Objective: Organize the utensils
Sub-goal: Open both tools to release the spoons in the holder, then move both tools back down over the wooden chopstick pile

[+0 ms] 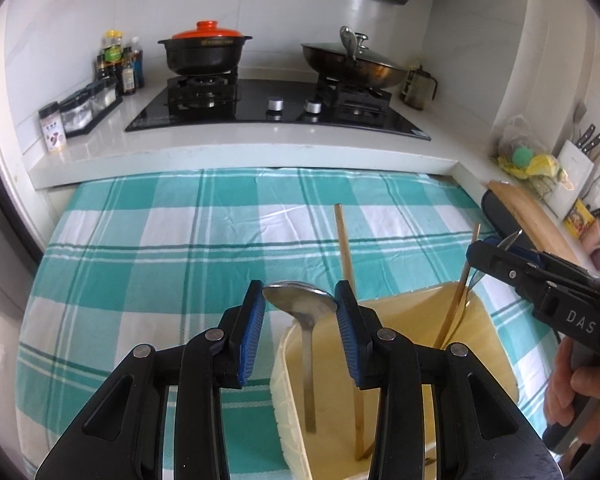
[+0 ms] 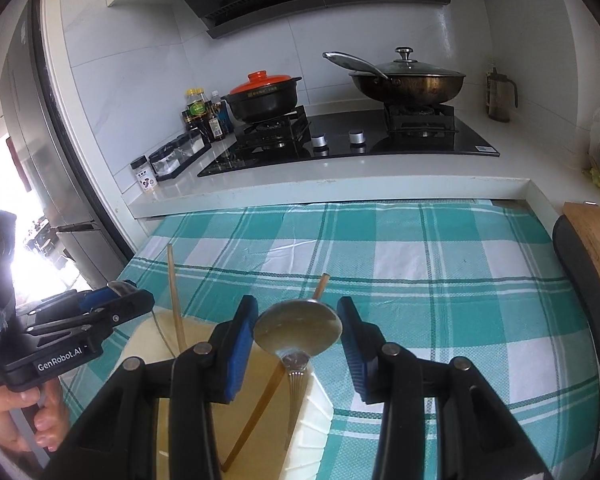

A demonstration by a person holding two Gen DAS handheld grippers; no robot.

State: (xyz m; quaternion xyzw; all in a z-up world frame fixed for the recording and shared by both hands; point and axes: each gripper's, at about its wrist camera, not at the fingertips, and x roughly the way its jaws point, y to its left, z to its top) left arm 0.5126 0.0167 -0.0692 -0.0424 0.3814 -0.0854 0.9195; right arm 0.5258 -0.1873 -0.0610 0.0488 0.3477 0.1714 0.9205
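- Plainly, the left gripper [image 1: 299, 286] has its jaws partly closed on the bowl of the left spoon [image 1: 300, 306]; both blue pads touch the bowl's edges.
- That spoon stands nearly upright, bowl at the top, with its handle reaching down inside the cream container [image 1: 284, 400].
- The right gripper [image 2: 297, 302] has its jaws at a similar part-open width, clamped on the bowl of the right spoon [image 2: 298, 330].
- The right spoon's handle also points down into the container, just inside its white wall.
- Two wooden chopsticks lean inside the same container: one [image 1: 344, 240] stands almost upright, the other [image 1: 460, 288] tilts toward the right gripper's side.
- The container sits on a teal and white checked cloth [image 1: 180, 260] spread over the counter.
- A hand [image 1: 564, 392] wraps round the right gripper's handle at the edge of the left wrist view.
- Behind the cloth, a black pot with an orange lid [image 1: 206, 50] and a lidded wok [image 1: 352, 64] rest on the hob.
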